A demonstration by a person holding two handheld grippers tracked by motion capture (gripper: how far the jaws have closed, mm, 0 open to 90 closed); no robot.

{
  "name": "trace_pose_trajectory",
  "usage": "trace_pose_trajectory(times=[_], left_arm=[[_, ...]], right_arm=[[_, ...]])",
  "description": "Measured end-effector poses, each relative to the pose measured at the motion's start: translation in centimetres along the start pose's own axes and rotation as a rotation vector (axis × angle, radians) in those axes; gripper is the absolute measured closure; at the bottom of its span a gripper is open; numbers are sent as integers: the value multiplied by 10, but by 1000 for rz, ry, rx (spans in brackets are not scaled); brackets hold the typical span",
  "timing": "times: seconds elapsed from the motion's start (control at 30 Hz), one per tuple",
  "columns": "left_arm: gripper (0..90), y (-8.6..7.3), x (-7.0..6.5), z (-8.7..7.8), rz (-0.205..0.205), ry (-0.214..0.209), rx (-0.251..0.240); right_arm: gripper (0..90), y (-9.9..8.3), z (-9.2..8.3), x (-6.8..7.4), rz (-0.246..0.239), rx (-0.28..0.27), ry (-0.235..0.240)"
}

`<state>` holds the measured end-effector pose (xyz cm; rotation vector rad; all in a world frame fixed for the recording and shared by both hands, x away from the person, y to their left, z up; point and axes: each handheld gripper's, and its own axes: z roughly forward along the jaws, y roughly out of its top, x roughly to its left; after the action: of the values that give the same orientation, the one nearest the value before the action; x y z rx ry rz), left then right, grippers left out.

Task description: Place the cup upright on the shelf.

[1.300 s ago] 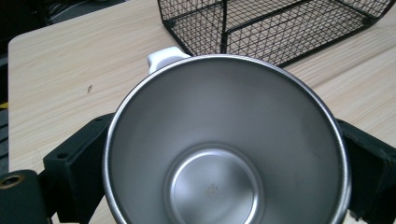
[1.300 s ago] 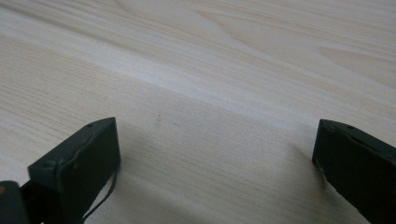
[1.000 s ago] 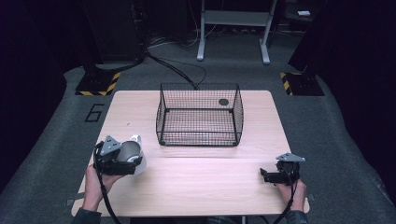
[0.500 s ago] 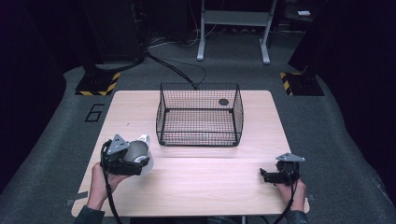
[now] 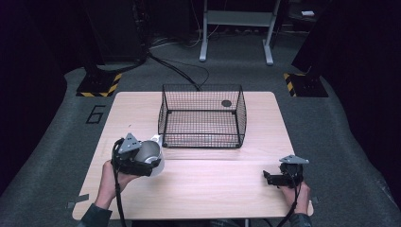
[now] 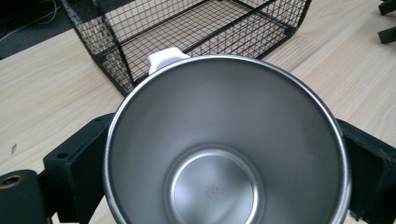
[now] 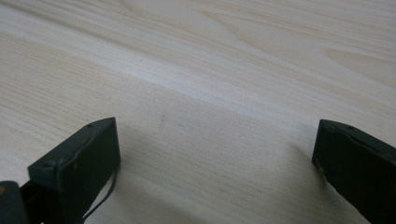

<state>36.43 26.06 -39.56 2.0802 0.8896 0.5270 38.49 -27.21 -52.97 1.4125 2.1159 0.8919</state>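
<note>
A steel mug (image 5: pixel 152 155) with a white outside and white handle (image 6: pixel 164 58) is clamped between the jaws of my left gripper (image 5: pixel 142 163), held over the table's left front part. In the left gripper view the mug's empty inside (image 6: pixel 215 186) faces the camera, with a black jaw on each side. The black wire basket (image 5: pixel 202 116) stands at the middle back of the table, just right of and beyond the mug. My right gripper (image 5: pixel 270 178) rests low at the table's front right, open, with bare wood between its jaws (image 7: pixel 219 158).
The light wooden table (image 5: pixel 213 184) has open room between the two grippers. A small dark round thing (image 5: pixel 226 102) shows at the basket's far right side. Beyond the table lie dark floor, cables and a metal stand (image 5: pixel 236 28).
My left gripper has carried the mug to the right, closer to the basket's near left corner. The right gripper has stayed put.
</note>
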Motion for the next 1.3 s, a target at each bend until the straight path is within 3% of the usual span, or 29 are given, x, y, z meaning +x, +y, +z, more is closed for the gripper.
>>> trace_pose_trajectory(times=[0.2,0.47,0.63,1.3], left_arm=[[62,10,-5,5,17,-30,-2],[62,26,-13,13,46,-68,-11],[62,34,-16,16,54,-80,-25],[62,60,-19,29,73,-119,-38]], right_arm=[[4,0,1,-1,-16,-1,10],[0,2,3,0,2,3,6],[0,3,4,1,15,1,4],[1,4,4,1,-7,0,10]])
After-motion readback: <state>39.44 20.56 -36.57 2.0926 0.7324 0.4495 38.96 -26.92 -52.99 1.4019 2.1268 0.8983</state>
